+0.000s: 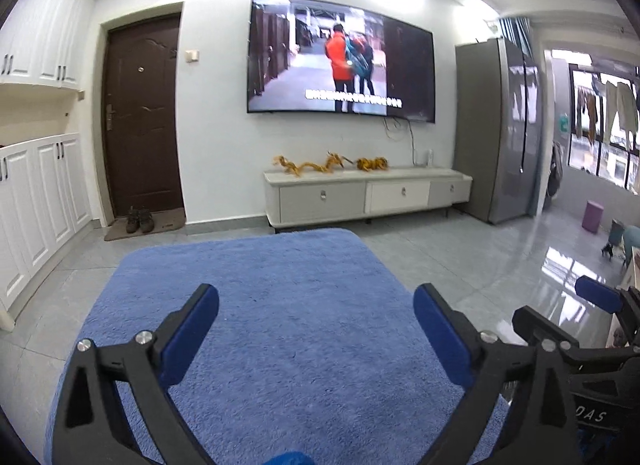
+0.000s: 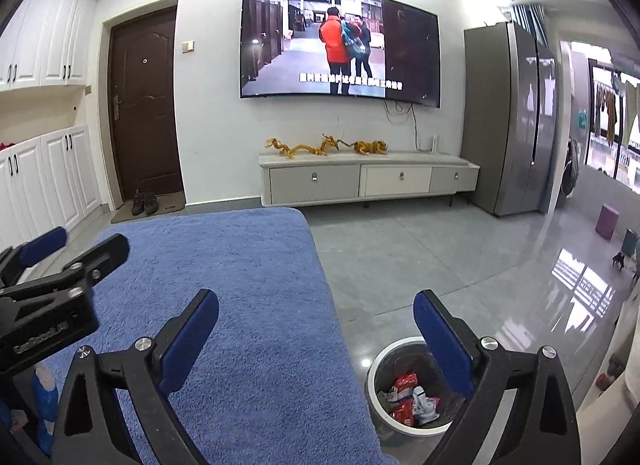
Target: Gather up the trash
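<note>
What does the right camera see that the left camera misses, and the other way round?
Only the right wrist view shows the bin on the floor beside the blue rug, with wrappers inside, and the left tool at its left edge. Only the left wrist view shows the right tool at its right edge. Both show the rug, TV, door, shoes, TV stand, fridge, and wide-open tools.

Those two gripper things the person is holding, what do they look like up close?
Each gripper is matte black plastic with two angled fingers faced in blue pads, joined by silver round bolts. That goes for the left gripper and the right gripper alike. White lettering marks their bodies, too blurred to read in full. No cables or sleeves show.
</note>
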Available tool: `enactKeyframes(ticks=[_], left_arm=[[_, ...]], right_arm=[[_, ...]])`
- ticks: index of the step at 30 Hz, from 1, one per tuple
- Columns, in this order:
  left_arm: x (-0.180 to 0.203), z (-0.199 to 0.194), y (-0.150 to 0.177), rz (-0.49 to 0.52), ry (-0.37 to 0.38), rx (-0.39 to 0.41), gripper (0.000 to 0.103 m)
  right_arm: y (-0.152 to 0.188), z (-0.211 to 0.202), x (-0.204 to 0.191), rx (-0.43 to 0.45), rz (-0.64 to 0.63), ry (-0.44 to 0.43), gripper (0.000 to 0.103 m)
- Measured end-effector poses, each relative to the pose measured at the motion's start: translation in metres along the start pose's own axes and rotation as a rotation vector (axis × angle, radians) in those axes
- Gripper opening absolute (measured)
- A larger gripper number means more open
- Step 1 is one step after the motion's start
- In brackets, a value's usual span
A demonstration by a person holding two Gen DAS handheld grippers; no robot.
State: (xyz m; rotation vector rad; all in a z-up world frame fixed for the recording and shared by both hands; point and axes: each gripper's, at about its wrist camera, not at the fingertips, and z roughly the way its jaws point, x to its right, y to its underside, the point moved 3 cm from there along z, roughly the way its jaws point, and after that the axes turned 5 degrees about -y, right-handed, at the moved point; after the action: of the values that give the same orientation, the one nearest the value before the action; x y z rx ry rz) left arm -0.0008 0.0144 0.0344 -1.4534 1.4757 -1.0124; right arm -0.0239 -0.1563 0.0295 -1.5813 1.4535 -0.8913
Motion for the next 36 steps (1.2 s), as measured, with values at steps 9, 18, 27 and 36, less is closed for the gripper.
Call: enactKeyframes(ticks=[9,18,27,36], left_arm=[[-0.006,-0.015,0.008,-0.053,-0.069,0.011,0.103],[-0.003,-0.026,0.013,-0.033,-0.104,0.010,0.103],[0.012,-0.033,0.015,-0.010,-0.091,0.011,0.103],[0.013,-0.032,0.018,-0.019,-0.086,-0.008,0.103]], right_arm=[[0.012,-0.013,-0.007,0.014,-0.007,0.003,0.101],[0.018,-0.026,-0.005,0.045,0.011,0.019,0.102],[0.021,-0.037,0.000,0.064,0.024,0.028,0.102],[0.026,-0.036,0.003,0.055,0.031,0.054,0.102]])
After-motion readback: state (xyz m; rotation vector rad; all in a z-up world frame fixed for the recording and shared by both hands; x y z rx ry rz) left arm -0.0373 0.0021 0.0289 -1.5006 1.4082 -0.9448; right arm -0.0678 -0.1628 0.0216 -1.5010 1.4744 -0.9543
